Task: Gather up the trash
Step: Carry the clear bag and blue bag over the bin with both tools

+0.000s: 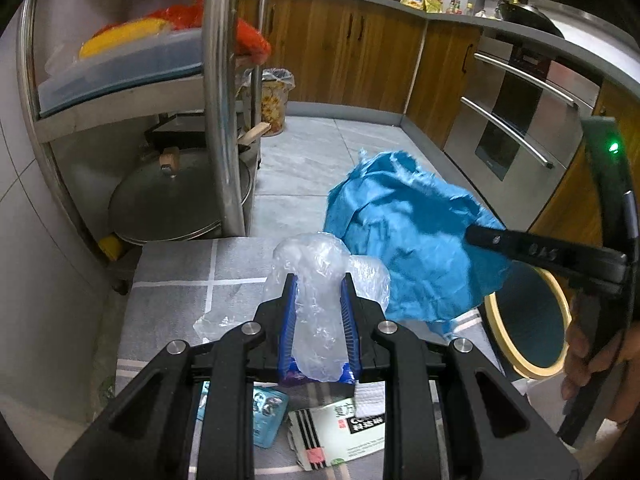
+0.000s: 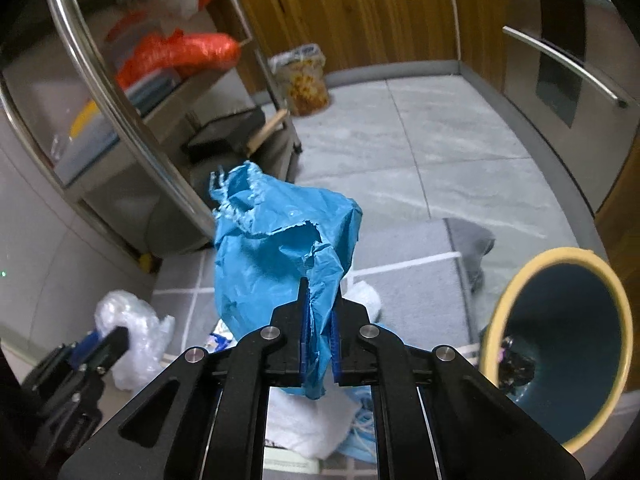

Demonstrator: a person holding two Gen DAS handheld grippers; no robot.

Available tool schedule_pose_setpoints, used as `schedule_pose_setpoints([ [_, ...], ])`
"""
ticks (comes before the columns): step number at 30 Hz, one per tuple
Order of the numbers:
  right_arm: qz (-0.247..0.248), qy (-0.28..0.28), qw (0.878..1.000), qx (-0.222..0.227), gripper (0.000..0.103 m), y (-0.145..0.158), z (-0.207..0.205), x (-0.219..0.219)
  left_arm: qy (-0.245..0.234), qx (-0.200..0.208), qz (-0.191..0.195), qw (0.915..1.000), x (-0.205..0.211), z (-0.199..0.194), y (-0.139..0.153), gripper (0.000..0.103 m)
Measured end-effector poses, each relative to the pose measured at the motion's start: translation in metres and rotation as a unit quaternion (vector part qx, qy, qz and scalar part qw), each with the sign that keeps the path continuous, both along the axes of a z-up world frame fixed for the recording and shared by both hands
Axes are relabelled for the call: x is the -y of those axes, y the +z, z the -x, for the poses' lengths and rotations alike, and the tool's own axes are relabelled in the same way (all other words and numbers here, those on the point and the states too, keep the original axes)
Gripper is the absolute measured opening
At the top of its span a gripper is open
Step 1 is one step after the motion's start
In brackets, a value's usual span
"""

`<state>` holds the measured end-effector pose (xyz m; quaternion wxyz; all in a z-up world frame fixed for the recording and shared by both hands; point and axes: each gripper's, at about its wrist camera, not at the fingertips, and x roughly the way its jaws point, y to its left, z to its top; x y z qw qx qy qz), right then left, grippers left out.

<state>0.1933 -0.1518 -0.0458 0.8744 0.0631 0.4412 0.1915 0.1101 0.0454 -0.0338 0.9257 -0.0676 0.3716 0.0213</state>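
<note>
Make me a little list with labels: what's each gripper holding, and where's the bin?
left hand-held gripper: shut on the clear plastic wrap
right hand-held gripper: shut on the blue bag, lifted off the mat
bin: blue inside, cream rim, to the right, some dark trash inside
mat: grey, more litter lying on it
floor: grey tiles

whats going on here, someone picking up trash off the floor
Yes. A person holds a gripper in each hand. The left gripper is shut on a clear plastic bag, the right gripper on a crumpled blue bag, both lifted off the grey mat. A bin stands open to the right. More wrappers lie on the mat.
</note>
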Motion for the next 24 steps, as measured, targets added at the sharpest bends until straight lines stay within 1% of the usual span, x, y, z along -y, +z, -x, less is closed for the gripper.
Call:
schedule_pose_setpoints([
  [4, -0.010, -0.016, 1.000, 0.017, 0.008, 0.012, 0.009, 0.029, -0.011, 0.011, -0.012, 0.9998, 0.017, 0.003, 0.007, 0.021],
  [8, -0.025, -0.046, 0.998, 0.030, 0.008, 0.024, 0.019, 0.068, -0.022, 0.015, -0.004, 0.9996, 0.036, 0.000, 0.011, 0.021],
  [11, -0.034, -0.069, 0.996, 0.035, 0.008, 0.029, 0.026, 0.100, -0.043, 0.018, -0.009, 0.9989, 0.061, -0.001, 0.012, 0.021],
  [17, -0.038, -0.119, 0.991, 0.044, 0.008, 0.033, 0.040, 0.169, -0.085, 0.019, -0.023, 0.9960, 0.115, -0.006, 0.009, 0.021],
  [21, -0.035, -0.154, 0.987, 0.041, 0.008, 0.031, 0.049, 0.211, -0.106, 0.016, -0.027, 0.9939, 0.145, -0.009, 0.004, 0.021],
  [24, -0.022, -0.177, 0.983, 0.039, 0.008, 0.028, 0.054, 0.242, -0.123, 0.016, -0.027, 0.9919, 0.167, -0.011, 0.001, 0.021],
])
